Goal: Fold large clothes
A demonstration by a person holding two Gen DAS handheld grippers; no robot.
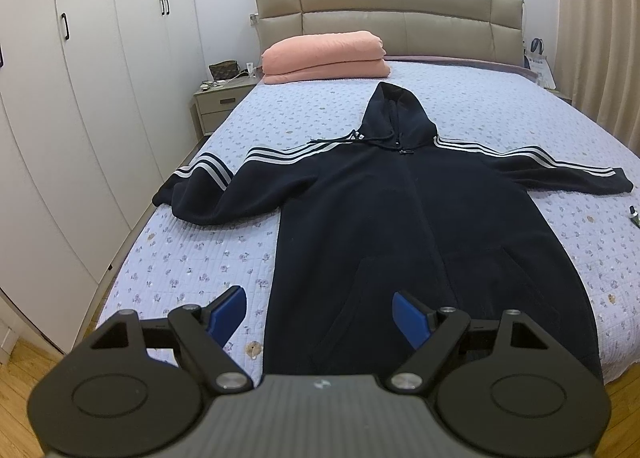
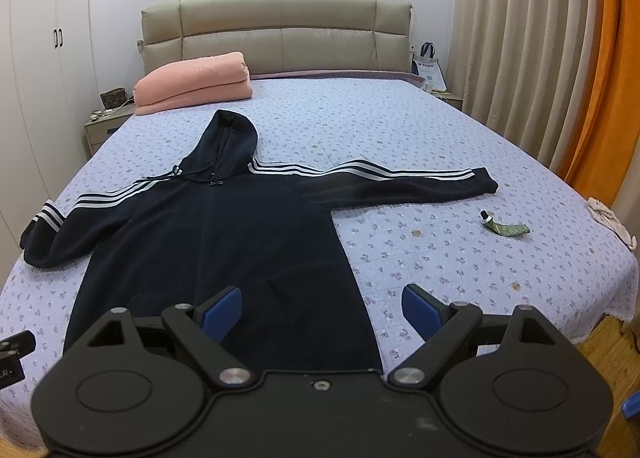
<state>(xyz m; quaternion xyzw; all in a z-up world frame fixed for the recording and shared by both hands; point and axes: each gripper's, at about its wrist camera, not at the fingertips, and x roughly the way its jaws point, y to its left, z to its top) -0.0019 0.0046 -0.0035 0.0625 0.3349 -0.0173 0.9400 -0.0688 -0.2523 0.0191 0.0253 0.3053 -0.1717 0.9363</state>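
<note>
A dark navy zip hoodie (image 1: 380, 209) with white sleeve stripes lies flat, face up, on the bed, hood toward the headboard, both sleeves spread out. It also shows in the right wrist view (image 2: 224, 242). My left gripper (image 1: 320, 318) is open and empty, held above the hoodie's bottom hem at its left edge. My right gripper (image 2: 322, 312) is open and empty above the hem's right edge. The left sleeve's (image 1: 200, 189) cuff hangs near the bed's left edge.
The bed (image 2: 440, 161) has a light blue floral quilt. A folded pink blanket (image 1: 326, 57) lies by the padded headboard (image 1: 392, 17). A small green tube (image 2: 506, 226) and a white cloth (image 2: 610, 219) lie at the right. Wardrobes (image 1: 80, 97) stand left, curtains (image 2: 520, 57) right.
</note>
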